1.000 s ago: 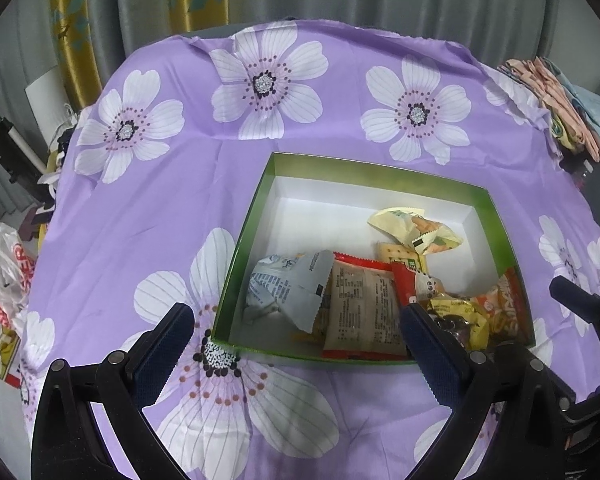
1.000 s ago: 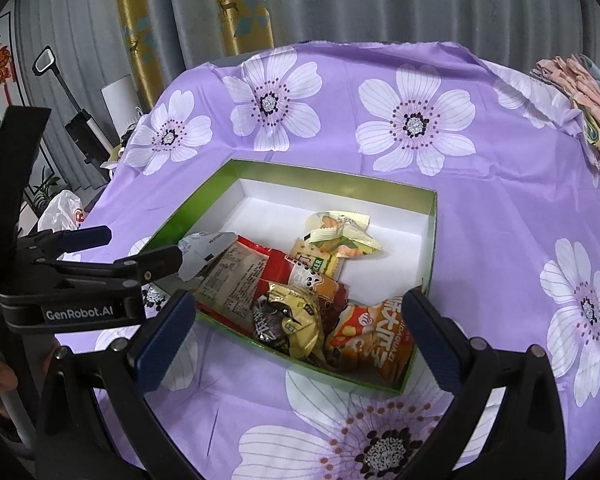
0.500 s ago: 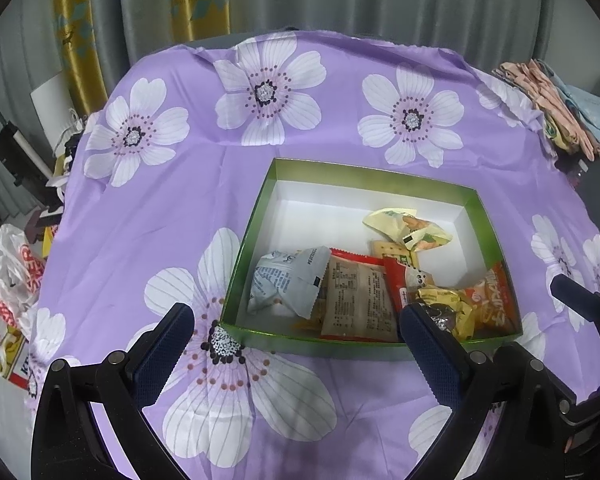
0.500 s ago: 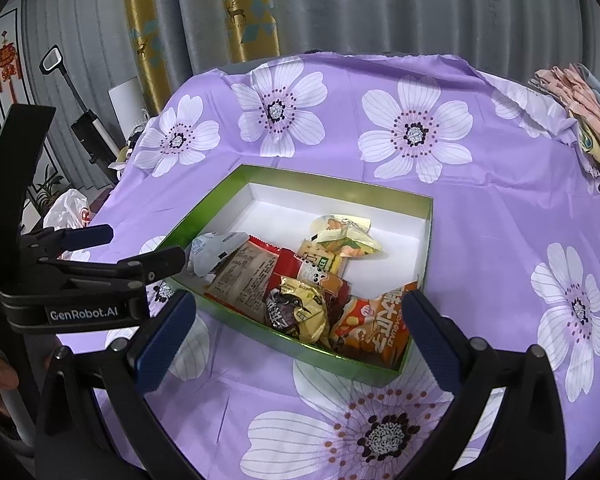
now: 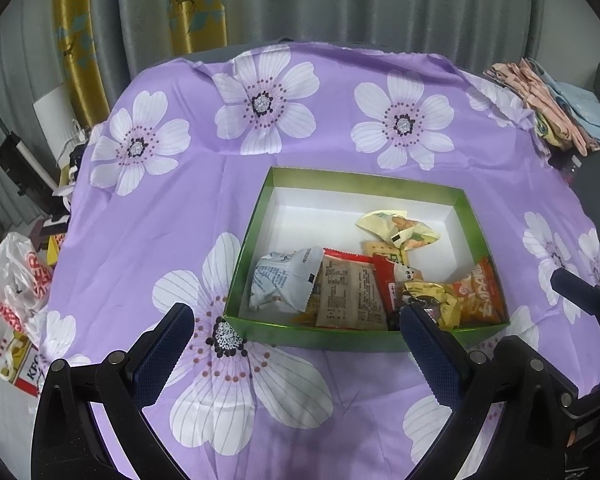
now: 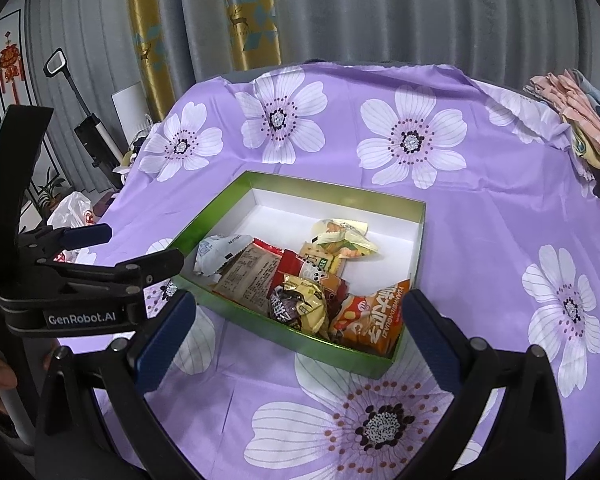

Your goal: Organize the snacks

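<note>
A green box (image 5: 332,338) with a white inside sits on the purple flowered cloth; it also shows in the right wrist view (image 6: 308,346). Several snack packets lie in its near half: a white one (image 5: 284,280), a tan one (image 5: 350,296), a yellow-brown one (image 6: 300,306), an orange one (image 6: 374,320) and a pale yellow one (image 5: 396,228). My left gripper (image 5: 296,354) is open and empty, held above the cloth just in front of the box. My right gripper (image 6: 296,336) is open and empty in front of the box's near corner. The left gripper (image 6: 100,256) shows at the left of the right wrist view.
A stack of folded cloths (image 5: 556,108) lies at the table's far right. A white plastic bag (image 5: 16,280) and a red-and-white carton (image 5: 20,364) sit off the table's left edge. Curtains hang behind the table. The far half of the box holds nothing.
Both grippers have drawn back and up from the box, which now looks smaller and farther. The snacks have not moved.
</note>
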### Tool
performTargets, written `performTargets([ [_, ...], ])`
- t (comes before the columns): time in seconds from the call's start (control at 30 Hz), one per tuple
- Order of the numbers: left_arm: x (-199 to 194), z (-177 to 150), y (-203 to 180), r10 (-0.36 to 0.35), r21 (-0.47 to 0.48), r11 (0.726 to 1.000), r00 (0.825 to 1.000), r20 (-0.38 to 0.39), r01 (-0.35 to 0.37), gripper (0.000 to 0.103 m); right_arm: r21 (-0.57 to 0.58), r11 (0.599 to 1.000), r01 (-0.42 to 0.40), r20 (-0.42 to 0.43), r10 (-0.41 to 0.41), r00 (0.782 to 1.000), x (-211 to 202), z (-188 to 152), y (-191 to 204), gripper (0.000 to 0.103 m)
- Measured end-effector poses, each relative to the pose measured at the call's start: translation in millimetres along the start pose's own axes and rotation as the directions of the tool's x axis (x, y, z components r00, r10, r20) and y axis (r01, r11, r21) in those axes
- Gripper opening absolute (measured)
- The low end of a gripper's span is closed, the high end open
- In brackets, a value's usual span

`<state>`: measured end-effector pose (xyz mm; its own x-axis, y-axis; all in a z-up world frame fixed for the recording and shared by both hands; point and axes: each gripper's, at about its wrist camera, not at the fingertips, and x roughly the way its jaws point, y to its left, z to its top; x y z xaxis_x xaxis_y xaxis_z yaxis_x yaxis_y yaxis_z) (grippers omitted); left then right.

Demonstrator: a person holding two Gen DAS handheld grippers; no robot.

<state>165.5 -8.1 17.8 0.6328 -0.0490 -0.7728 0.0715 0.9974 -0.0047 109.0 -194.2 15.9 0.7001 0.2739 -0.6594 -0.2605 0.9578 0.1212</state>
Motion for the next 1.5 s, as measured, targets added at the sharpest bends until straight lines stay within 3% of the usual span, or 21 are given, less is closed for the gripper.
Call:
performTargets([
  [0.8, -33, -3, -5, -0.008, 0.004, 1.000, 0.998, 0.068, 0.008, 0.102, -0.030, 1.000, 0.010, 0.051, -0.009, 0.999, -31, 0, 9, 0.103],
  [1.5, -65, 9, -6, 0.025, 0.016, 1.000, 0.994, 0.108, -0.027, 0.102, -0.056, 0.998, 0.009, 0.090, -0.004, 0.996, -57, 13, 18, 0.103],
])
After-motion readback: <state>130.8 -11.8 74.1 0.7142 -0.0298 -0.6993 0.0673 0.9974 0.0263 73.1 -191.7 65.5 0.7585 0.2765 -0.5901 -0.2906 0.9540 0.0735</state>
